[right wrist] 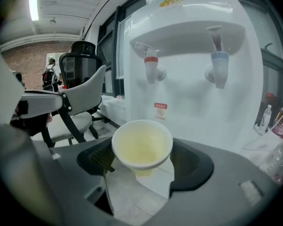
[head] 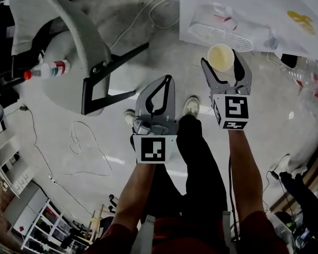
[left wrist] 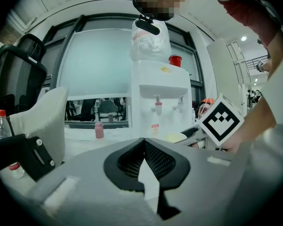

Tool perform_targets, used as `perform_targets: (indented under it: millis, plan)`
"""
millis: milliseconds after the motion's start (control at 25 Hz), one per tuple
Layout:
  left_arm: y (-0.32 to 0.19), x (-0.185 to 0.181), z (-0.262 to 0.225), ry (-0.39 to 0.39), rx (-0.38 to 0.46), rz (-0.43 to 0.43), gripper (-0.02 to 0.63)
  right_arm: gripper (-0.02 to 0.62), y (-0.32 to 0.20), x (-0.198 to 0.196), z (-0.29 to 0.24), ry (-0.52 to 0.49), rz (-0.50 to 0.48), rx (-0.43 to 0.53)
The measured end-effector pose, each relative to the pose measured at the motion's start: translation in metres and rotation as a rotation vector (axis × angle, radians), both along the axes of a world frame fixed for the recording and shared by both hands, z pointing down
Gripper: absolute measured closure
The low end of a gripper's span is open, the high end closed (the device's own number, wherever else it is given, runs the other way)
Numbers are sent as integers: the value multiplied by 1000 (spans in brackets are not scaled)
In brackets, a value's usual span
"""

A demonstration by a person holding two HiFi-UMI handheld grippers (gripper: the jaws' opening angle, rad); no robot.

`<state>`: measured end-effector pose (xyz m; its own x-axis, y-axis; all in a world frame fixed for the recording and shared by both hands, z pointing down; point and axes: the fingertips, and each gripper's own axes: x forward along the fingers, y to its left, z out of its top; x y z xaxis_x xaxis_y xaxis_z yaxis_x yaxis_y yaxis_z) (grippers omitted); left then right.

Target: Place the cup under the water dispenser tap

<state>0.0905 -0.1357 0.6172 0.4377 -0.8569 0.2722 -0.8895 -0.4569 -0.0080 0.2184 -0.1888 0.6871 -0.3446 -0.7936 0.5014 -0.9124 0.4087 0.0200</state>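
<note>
A pale yellow paper cup (head: 221,57) sits upright between the jaws of my right gripper (head: 222,63), which is shut on it. In the right gripper view the cup (right wrist: 142,147) hangs in front of the white water dispenser (right wrist: 188,88), lower than its red tap (right wrist: 151,67) and blue tap (right wrist: 219,68) and short of them. From above, the dispenser's drip grille (head: 220,36) lies just beyond the cup. My left gripper (head: 167,79) is shut on nothing, to the left of the right one and further back. Its tips (left wrist: 142,142) meet, pointing towards the dispenser (left wrist: 160,93).
A grey office chair (head: 69,41) stands to the left, with a red-capped bottle (head: 47,69) beside it. Loose cables (head: 85,142) lie on the floor. Clear plastic bottles (head: 312,83) crowd the right edge. A red cup (left wrist: 175,60) rests on top of the dispenser.
</note>
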Motion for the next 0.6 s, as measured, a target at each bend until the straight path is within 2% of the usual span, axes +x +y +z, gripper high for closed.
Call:
perform_targets:
  millis: [120,240,480,600]
  plan:
    - [-1,-1,1,-3,4,7,603,238,-18,-2,5,13,-2,7]
    - [0,-5,8,29,-35,-36,603,238,-34,-2,12,24,-1,11]
    - [1,2,13,-10,-20,3,604,238,-55,0,27,39,16,1]
    - [2,0,17,14,-42,-20,603,238,-62,1,34,48,22,-5]
